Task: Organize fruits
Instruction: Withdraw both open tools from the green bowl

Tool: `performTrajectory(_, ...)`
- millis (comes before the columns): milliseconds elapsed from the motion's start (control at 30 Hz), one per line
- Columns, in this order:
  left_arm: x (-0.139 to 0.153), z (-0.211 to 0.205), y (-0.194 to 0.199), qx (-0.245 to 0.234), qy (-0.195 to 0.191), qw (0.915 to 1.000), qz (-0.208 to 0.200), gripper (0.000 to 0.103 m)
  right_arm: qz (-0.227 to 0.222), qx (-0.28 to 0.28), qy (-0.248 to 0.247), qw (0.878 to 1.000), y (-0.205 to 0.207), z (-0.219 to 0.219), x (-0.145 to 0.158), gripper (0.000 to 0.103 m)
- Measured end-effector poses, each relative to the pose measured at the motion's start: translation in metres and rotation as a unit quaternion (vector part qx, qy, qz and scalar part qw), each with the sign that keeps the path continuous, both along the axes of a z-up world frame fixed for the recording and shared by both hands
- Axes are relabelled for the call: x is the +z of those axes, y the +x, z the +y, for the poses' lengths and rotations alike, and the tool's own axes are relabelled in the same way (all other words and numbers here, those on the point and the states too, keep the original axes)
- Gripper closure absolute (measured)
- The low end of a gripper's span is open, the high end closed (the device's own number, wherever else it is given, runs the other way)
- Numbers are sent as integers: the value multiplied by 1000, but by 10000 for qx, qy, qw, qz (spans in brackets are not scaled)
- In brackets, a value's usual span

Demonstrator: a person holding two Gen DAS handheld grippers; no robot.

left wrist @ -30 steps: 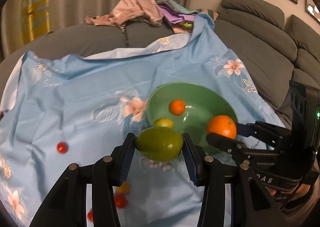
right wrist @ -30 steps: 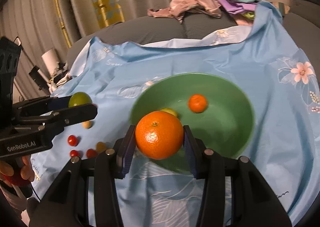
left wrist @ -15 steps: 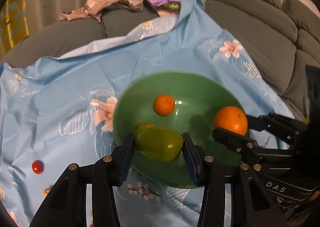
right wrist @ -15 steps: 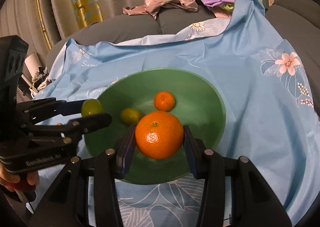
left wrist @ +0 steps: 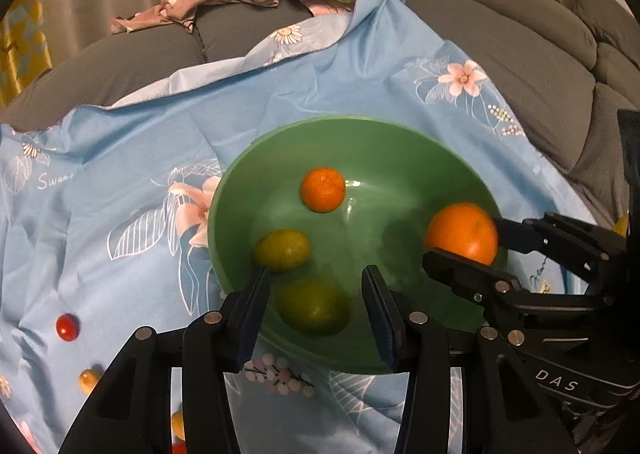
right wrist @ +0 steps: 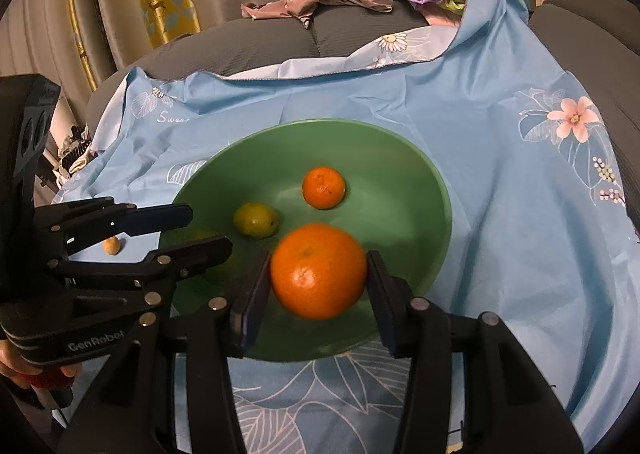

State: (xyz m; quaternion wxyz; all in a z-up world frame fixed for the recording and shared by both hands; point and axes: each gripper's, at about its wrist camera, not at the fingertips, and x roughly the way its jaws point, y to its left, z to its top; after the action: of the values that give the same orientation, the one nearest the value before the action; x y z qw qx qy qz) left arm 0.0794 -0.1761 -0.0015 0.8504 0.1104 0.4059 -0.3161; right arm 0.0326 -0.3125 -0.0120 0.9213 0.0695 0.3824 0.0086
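Left gripper (left wrist: 316, 302) gapes over green bowl (left wrist: 400, 141); right gripper (right wrist: 318, 282) clamps orange (right wrist: 318, 272).

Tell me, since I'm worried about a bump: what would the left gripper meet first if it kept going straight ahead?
Most likely the green fruit lying in the bowl between the open left gripper fingers, then the bowl's floor. Depth is unclear.

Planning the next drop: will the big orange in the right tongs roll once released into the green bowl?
Probably: the big orange is round, and the green bowl slopes inward. It might bump the small orange or lime.
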Motion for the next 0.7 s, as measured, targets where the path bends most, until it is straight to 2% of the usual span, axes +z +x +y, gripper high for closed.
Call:
performTrajectory(133,6,7,-3,135,-128,9998,12,45,-95,-9,-2,10000,-7,0,7,46)
performTrajectory(200,9,13,-6,241,-189,9995,-5,37,-141,-35,6,9999,-11,1,10,43)
performTrajectory(400,17,48,-29,498,-491,9975,109,36,-369,161,356,9986,-29,7,20,41)
performTrajectory(433,17,55,-31,553,-520,9970,149,34,-383,221,385,9983,-31,10,21,40)
performTrajectory(467,16,65,-36,636,-549,9963,200,28,-390,342,405,9978,-34,16,21,40)
performTrajectory(600,9,104,-57,974,-540,9934,284,26,-324,677,376,9965,-42,38,22,40)
performTrajectory(700,0,129,-74,1224,-377,9910,395,26,-212,934,387,9946,-48,55,20,39)
